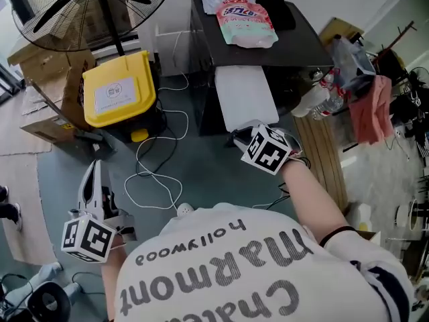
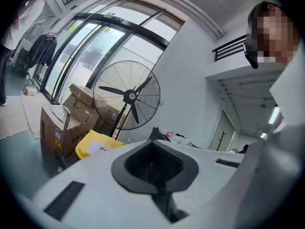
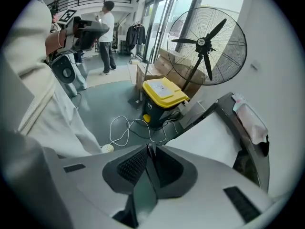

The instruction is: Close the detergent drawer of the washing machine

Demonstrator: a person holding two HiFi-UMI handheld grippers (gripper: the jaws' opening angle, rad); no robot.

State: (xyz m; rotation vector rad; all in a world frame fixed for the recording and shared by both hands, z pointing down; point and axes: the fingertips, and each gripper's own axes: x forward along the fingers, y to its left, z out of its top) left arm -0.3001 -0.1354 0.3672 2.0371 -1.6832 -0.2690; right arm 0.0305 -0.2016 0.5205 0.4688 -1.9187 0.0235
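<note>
the black box-shaped washing machine carries a white flat rectangular detergent drawer, which stands pulled out from the machine's front face towards the person. the right hand-held gripper sits at the outer end of that drawer, on the side away from the machine. its jaws are pressed together at the tips with nothing between them. whether it touches the drawer's end cannot be told, as the marker cube covers the spot in the head view. the left hand-held gripper hangs well away from the machine, over the floor. its jaws are also pressed together and empty, so it gives no support. judged hazards:

- a push from narrow closed tips may slide off the drawer's smooth end edge and strike the machine's front.
- a push applied off the drawer's centre line may skew the drawer in its guides and jam it part way in.
- a hard shove may shake the pink soft plastic detergent pouch lying on top of the machine, near its front edge above the drawer.
- the white looped cable on the floor in front of the machine, near the person, may catch a foot during a step forward.
</note>
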